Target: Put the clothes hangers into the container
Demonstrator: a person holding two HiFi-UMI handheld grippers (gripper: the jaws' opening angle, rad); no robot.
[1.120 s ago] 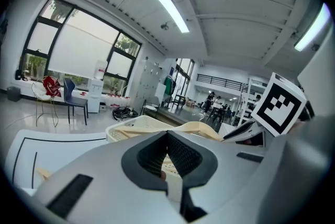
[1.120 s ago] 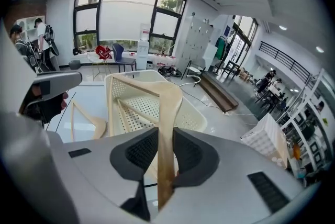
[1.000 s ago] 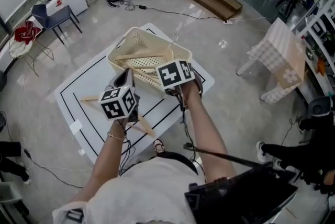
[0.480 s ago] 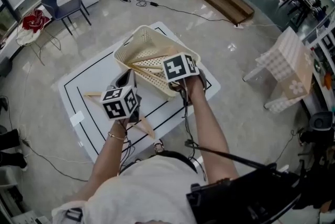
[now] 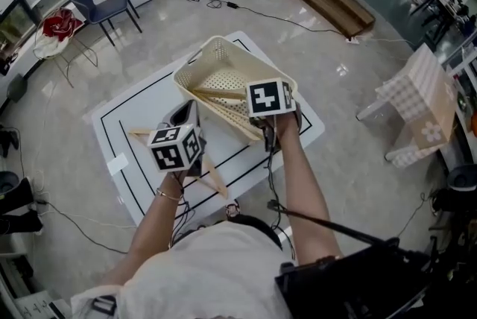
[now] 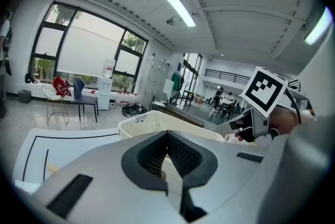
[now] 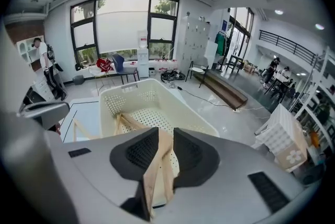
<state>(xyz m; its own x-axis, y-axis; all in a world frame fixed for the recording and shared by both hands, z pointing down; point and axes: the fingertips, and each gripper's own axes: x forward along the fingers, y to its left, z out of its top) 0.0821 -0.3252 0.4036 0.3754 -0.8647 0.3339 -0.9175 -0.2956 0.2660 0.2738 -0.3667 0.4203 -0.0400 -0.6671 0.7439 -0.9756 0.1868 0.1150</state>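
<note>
Over the near rim of the basket [image 5: 212, 57], the right gripper [image 7: 159, 152] is clamped on a wooden hanger [image 7: 156, 178], so the placing step is in hand. Next, I judge, it must tip the hanger past the rim and release it beside the hangers already inside [image 5: 220, 94]. The left gripper [image 6: 168, 157], closed on what looks like a second hanger [image 5: 215, 177], hovers above the white counter [image 5: 141, 109], which offers open room left of the basket.
</note>
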